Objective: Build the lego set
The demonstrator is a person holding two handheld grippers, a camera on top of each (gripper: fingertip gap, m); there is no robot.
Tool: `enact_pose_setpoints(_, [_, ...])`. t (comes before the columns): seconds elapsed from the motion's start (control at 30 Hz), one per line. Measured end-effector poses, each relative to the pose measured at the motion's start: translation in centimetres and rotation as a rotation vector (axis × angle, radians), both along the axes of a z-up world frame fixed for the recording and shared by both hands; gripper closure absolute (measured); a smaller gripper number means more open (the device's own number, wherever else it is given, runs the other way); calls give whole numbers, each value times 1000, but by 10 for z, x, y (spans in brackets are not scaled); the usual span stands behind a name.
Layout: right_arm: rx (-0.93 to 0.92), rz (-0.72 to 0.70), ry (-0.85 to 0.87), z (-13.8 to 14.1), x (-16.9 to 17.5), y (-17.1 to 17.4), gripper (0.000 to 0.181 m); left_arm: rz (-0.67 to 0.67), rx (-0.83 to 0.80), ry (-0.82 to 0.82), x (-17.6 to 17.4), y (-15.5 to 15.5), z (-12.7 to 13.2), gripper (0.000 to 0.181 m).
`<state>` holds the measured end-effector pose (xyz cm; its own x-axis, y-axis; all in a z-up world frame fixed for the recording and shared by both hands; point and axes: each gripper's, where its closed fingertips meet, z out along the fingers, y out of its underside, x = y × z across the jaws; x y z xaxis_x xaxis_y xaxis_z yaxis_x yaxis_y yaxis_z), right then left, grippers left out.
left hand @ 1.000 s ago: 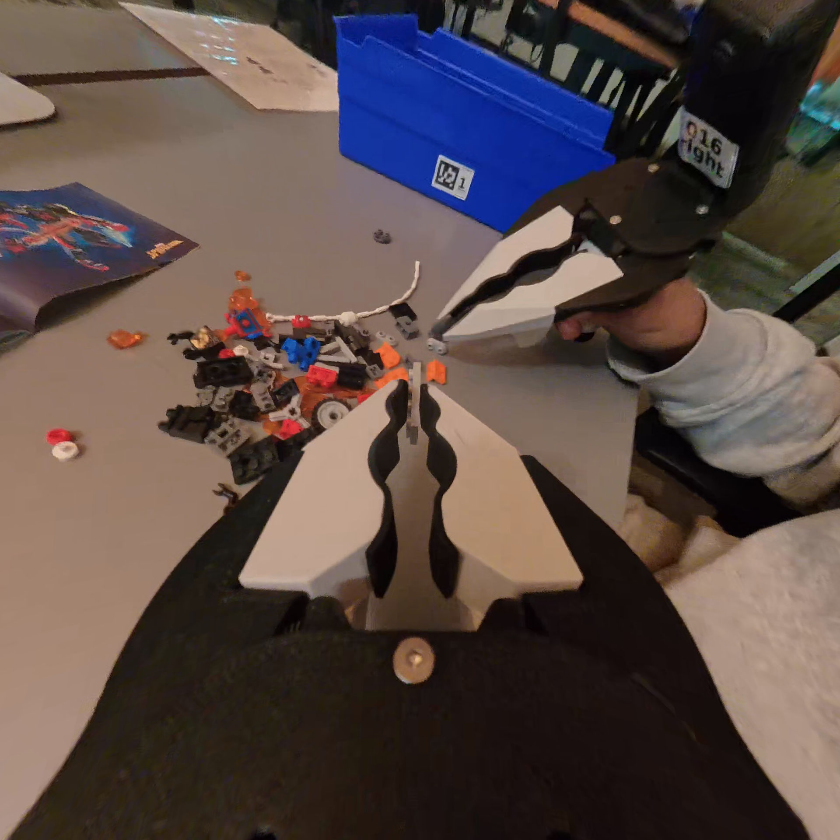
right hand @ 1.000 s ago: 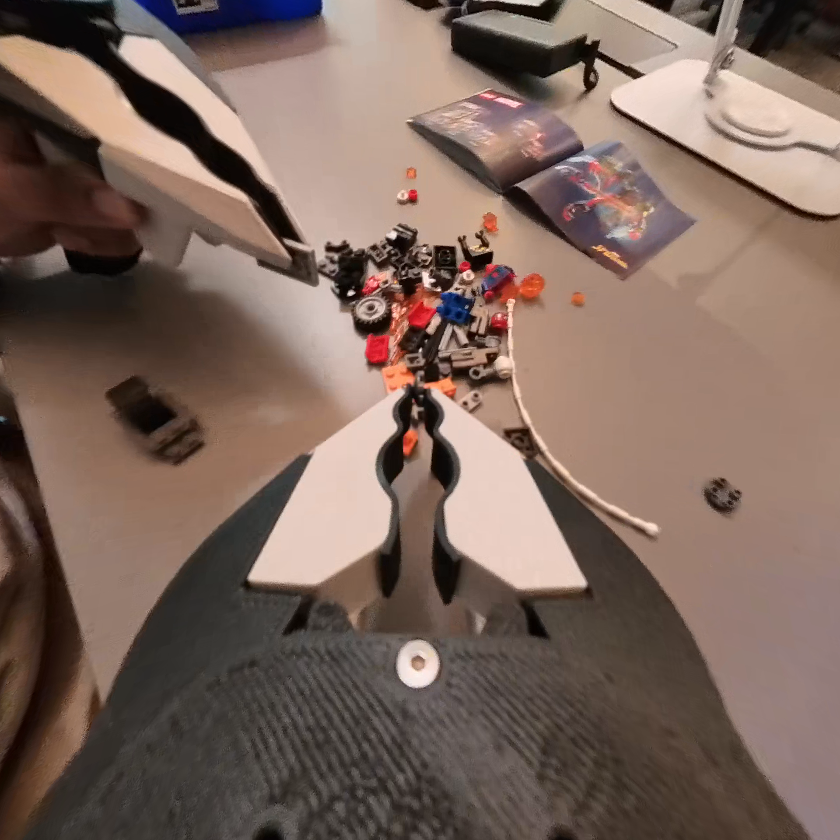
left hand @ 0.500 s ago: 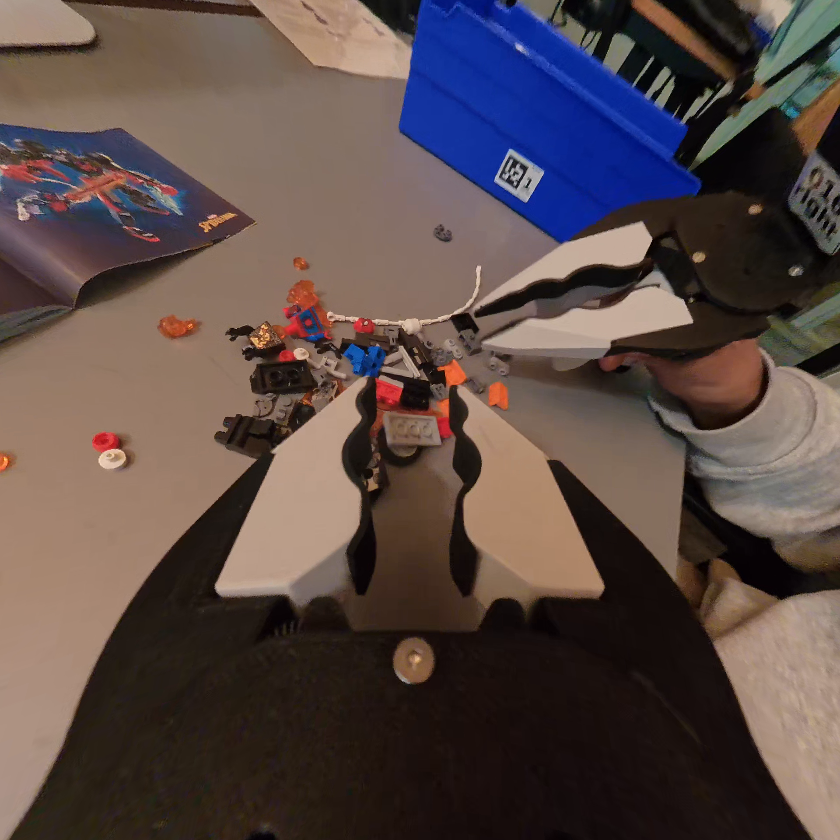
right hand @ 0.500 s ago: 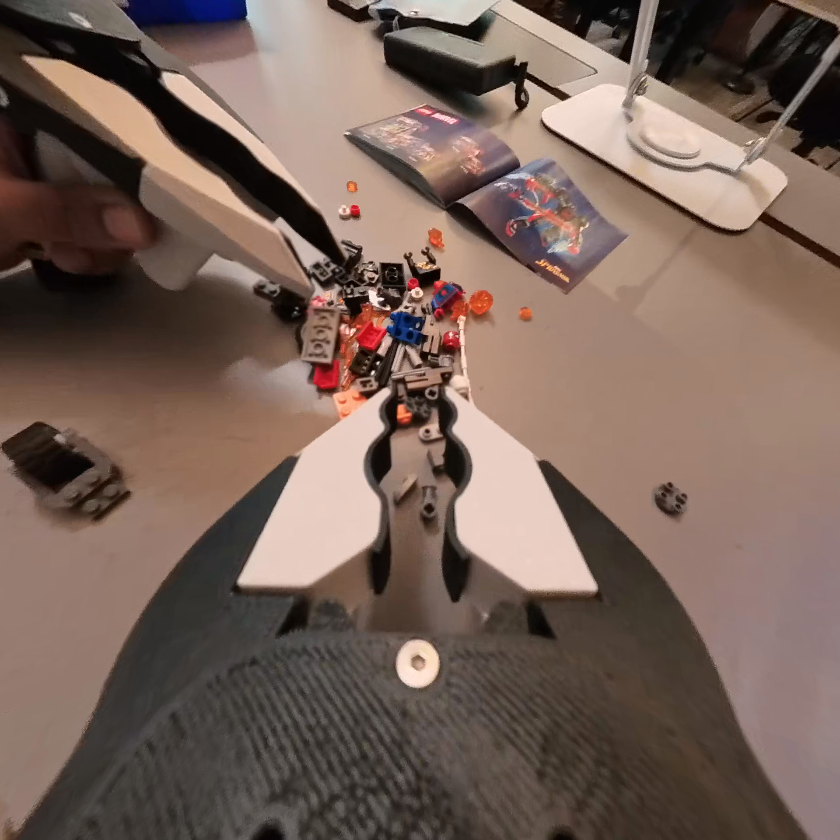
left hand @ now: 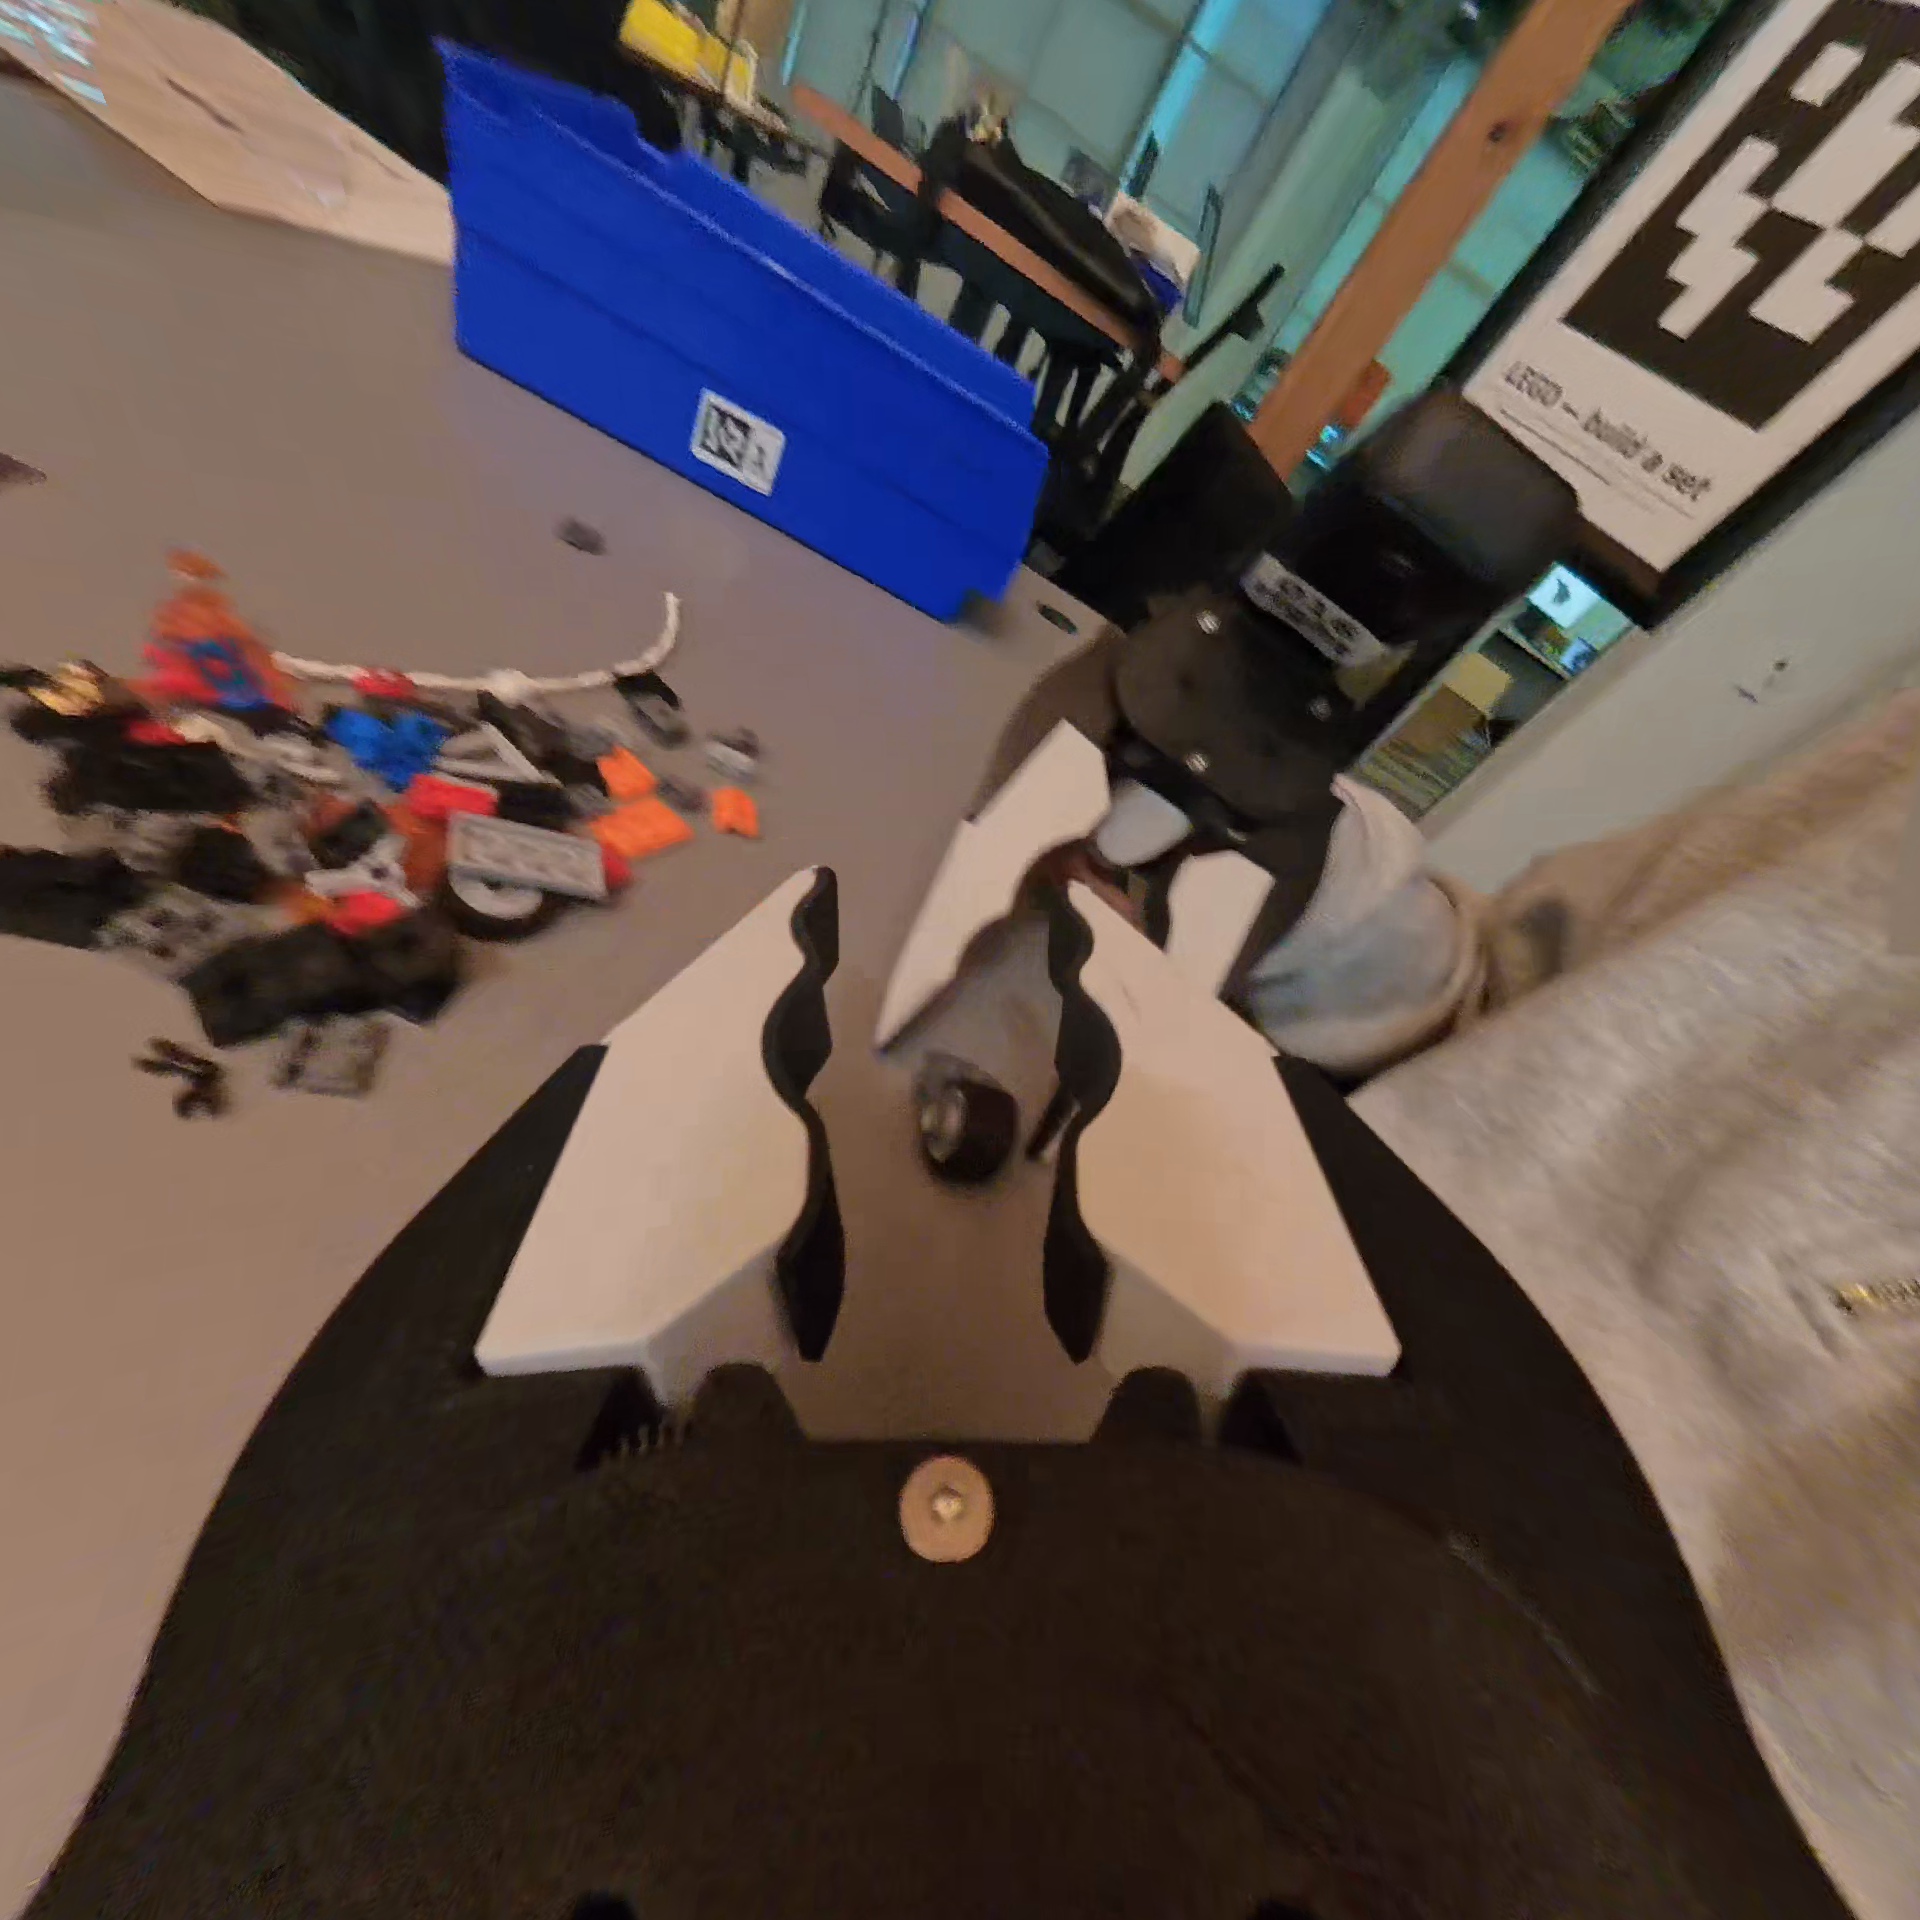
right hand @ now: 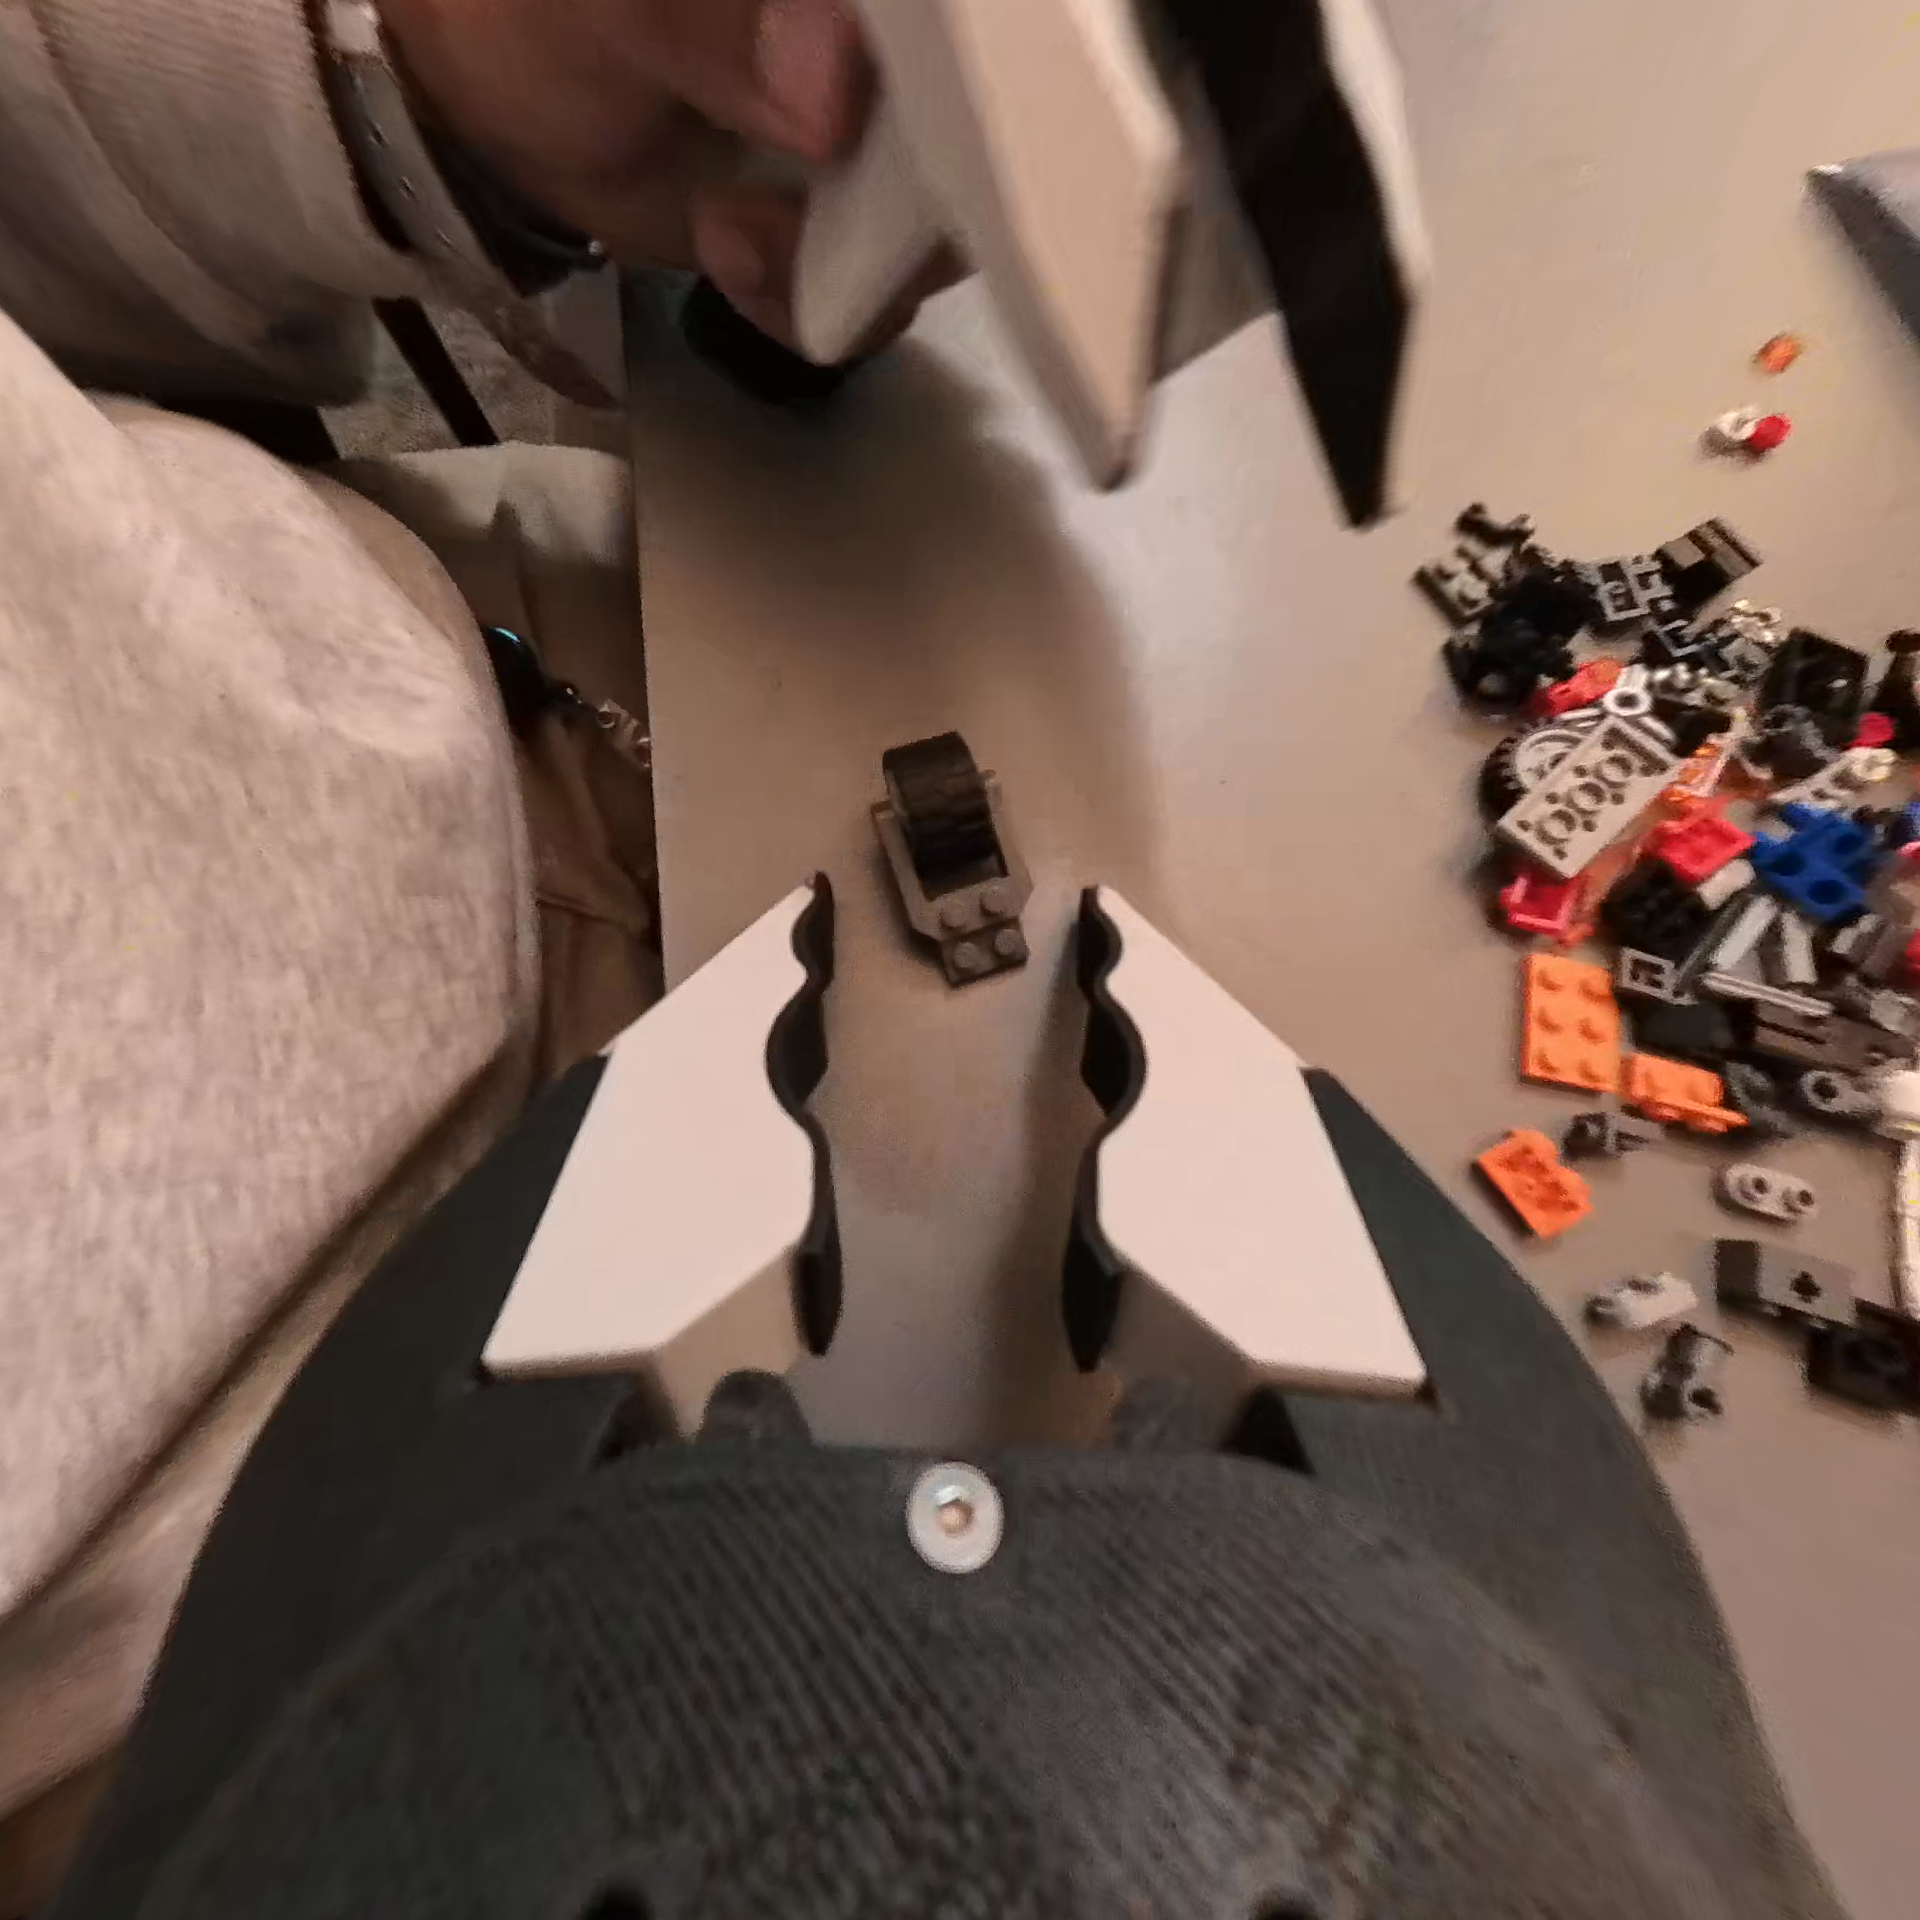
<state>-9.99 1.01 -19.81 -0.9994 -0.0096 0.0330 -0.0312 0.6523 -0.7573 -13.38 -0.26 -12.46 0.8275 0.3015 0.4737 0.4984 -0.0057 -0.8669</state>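
Grey tabletop [left hand: 312, 436] in our left wrist view: left gripper [left hand: 940, 914] spread wide and empty, framing a small dark wheeled build [left hand: 961, 1127] near the table's edge, probably set apart from the loose brick pile [left hand: 343, 821] at left. One blue bin [left hand: 727, 343] sits far back. Our right wrist view shows the right gripper [right hand: 948, 894] spread too, nothing pinched, one wheeled build [right hand: 951, 868] just beyond its tips, pile [right hand: 1704, 883] off right.

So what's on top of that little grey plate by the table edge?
A black wheel sits at the far end of the grey plate; bare studs show at the near end. How it attaches underneath is hidden.
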Motion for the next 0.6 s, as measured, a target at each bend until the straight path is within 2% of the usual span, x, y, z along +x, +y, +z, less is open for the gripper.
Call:
enact_pose_setpoints(0.03, [-9,-2,-10,1,0,0,136,-13,-9,1,8,0,-1,140])
enact_pose_setpoints(0.1, [-30,0,-36,5,0,0,139,-28,-44,12,20,1,-4,137])
enact_pose_setpoints(0.3, [-4,-2,-69,0,0,0,142,-120,-302,-70,38,16,-44,125])
enact_pose_setpoints(0.47, [-4,0,-89,0,0,0,145,-93,-462,-35,38,18,-63,143])
enact_pose_setpoints(0.6, [-9,-11,-120,1,-2,0,148,-84,-491,-63,37,16,-68,154])
